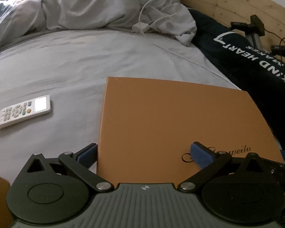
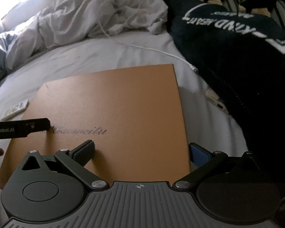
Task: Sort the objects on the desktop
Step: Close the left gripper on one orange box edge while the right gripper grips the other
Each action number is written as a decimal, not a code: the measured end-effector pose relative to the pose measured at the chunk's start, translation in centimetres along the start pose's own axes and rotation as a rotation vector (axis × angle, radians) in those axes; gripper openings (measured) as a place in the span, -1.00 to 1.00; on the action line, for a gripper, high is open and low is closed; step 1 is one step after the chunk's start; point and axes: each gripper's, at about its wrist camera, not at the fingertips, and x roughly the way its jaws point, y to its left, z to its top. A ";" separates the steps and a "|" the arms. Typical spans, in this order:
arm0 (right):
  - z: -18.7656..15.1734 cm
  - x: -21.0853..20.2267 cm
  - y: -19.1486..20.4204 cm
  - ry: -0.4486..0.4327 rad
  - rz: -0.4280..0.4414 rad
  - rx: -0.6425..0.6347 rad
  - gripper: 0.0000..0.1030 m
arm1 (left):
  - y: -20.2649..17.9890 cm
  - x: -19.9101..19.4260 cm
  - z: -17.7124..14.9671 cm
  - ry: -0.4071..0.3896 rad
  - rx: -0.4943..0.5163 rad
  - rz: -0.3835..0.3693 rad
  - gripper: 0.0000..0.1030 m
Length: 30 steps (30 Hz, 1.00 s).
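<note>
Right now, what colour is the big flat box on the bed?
The flat box is orange-brown with dark script lettering, clearest in the right wrist view.

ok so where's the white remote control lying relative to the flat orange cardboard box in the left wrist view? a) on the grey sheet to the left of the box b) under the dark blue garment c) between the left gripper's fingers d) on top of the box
a: the white remote control lies on the grey sheet, to the left of the flat orange cardboard box and not touching it.
</note>
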 end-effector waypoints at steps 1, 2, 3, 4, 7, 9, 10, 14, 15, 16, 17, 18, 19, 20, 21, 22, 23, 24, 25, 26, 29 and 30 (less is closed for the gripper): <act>0.1 -0.2 0.0 -0.001 -0.002 -0.004 1.00 | 0.0 -0.2 0.0 0.002 -0.001 0.000 1.00; 0.1 -0.4 0.0 0.001 -0.005 -0.007 1.00 | 0.0 -0.4 0.0 0.003 -0.002 -0.001 1.00; 0.2 -0.7 0.1 0.003 -0.005 -0.006 1.00 | 0.0 -0.7 0.1 0.001 -0.001 0.000 1.00; 0.2 -1.0 0.2 0.002 -0.004 -0.004 1.00 | 0.0 -1.0 0.1 -0.004 0.002 0.003 1.00; 0.4 -2.1 0.7 -0.009 -0.002 -0.002 1.00 | 0.0 -2.2 0.3 -0.021 0.006 0.008 1.00; 0.6 -3.1 1.1 -0.016 0.000 -0.005 1.00 | 0.1 -3.1 0.6 -0.032 0.006 0.010 1.00; 0.7 -3.5 1.3 -0.019 0.001 -0.007 1.00 | 0.1 -3.6 0.7 -0.037 0.006 0.010 1.00; 1.5 -5.2 2.0 -0.027 0.002 -0.022 1.00 | 0.2 -5.3 1.0 -0.053 0.005 0.012 1.00; 1.6 -5.7 2.3 -0.030 0.001 -0.028 1.00 | 0.2 -5.8 1.1 -0.057 0.003 0.012 1.00; 1.8 -6.2 2.6 -0.036 0.002 -0.034 1.00 | 0.3 -6.4 1.1 -0.062 0.001 0.012 1.00; 1.9 -6.8 2.9 -0.042 0.003 -0.040 1.00 | 0.4 -6.9 1.2 -0.067 -0.001 0.011 1.00; 2.0 -7.4 3.2 -0.046 0.005 -0.044 1.00 | 0.6 -7.6 1.3 -0.075 -0.002 0.012 1.00; 2.1 -8.0 3.6 -0.049 0.009 -0.045 1.00 | 0.8 -8.3 1.3 -0.084 -0.002 0.015 1.00; 2.3 -8.6 4.0 -0.052 0.013 -0.047 1.00 | 1.0 -9.0 1.3 -0.096 -0.001 0.017 1.00; 2.4 -9.2 4.4 -0.056 0.017 -0.049 1.00 | 1.2 -9.7 1.3 -0.110 0.003 0.022 1.00; 2.5 -9.8 4.8 -0.059 0.020 -0.052 1.00 | 1.4 -10.4 1.3 -0.120 0.005 0.026 1.00; 2.6 -10.4 5.3 -0.063 0.022 -0.058 1.00 | 1.6 -11.0 1.3 -0.126 0.004 0.028 1.00; 2.8 -11.0 5.9 -0.067 0.023 -0.064 1.00 | 1.8 -11.7 1.3 -0.132 0.003 0.029 1.00; 2.9 -11.6 6.4 -0.070 0.025 -0.069 1.00 | 2.0 -12.4 1.3 -0.140 -0.001 0.030 1.00; 3.1 -12.2 6.9 -0.074 0.026 -0.075 1.00 | 2.2 -13.1 1.2 -0.147 -0.005 0.030 1.00; 3.5 -14.1 8.5 -0.086 0.031 -0.093 1.00 | 2.9 -15.6 1.0 -0.173 -0.019 0.035 1.00; 3.6 -14.9 9.2 -0.092 0.034 -0.102 1.00 | 3.3 -16.4 0.9 -0.183 -0.022 0.036 1.00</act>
